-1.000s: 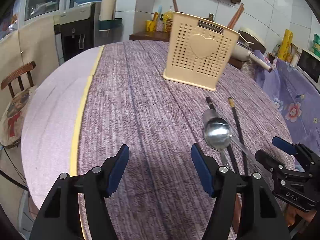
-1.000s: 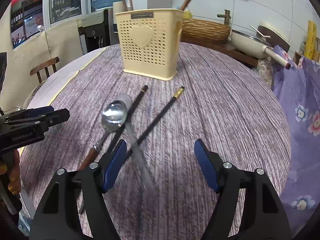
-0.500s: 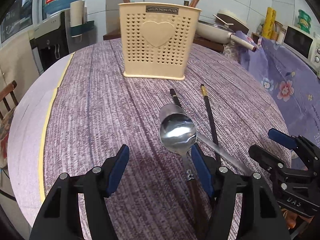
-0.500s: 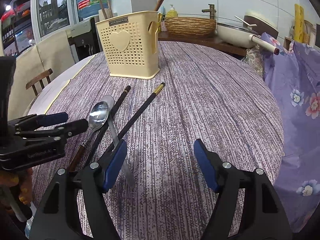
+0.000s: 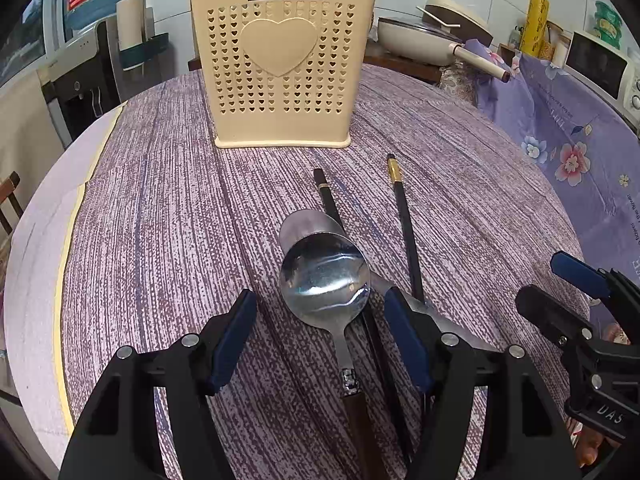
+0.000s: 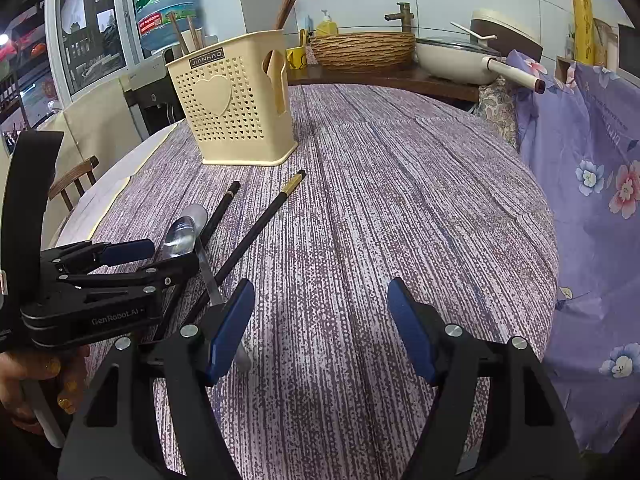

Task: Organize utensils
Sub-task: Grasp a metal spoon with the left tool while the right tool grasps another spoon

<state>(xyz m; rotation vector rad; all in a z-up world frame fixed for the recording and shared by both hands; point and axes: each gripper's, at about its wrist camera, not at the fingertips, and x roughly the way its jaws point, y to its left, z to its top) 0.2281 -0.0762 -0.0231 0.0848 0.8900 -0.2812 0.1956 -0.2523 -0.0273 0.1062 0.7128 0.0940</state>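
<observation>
A steel spoon (image 5: pixel 325 280) with a brown handle lies on the purple table, bowl towards the cream utensil holder (image 5: pixel 283 66). A table knife (image 5: pixel 424 308) lies under it, with two black chopsticks (image 5: pixel 406 224) beside it. My left gripper (image 5: pixel 320 336) is open and straddles the spoon's neck, just above the table. My right gripper (image 6: pixel 320 328) is open and empty over bare table right of the utensils. In the right wrist view the spoon (image 6: pixel 180 234), the chopsticks (image 6: pixel 256 226), the holder (image 6: pixel 236 100) and the left gripper (image 6: pixel 152 256) show at left.
The round table (image 5: pixel 160 208) has a yellow-edged rim at left. A wooden chair (image 6: pixel 76 178) stands beyond it. A pan (image 6: pixel 460 60) and a woven basket (image 6: pixel 362 50) sit on a counter behind. A purple flowered cloth (image 6: pixel 592 168) hangs at right.
My left gripper has swung right and forward until its fingers straddle the spoon. My right gripper has drifted right, away from the utensils. Both stayed open.
</observation>
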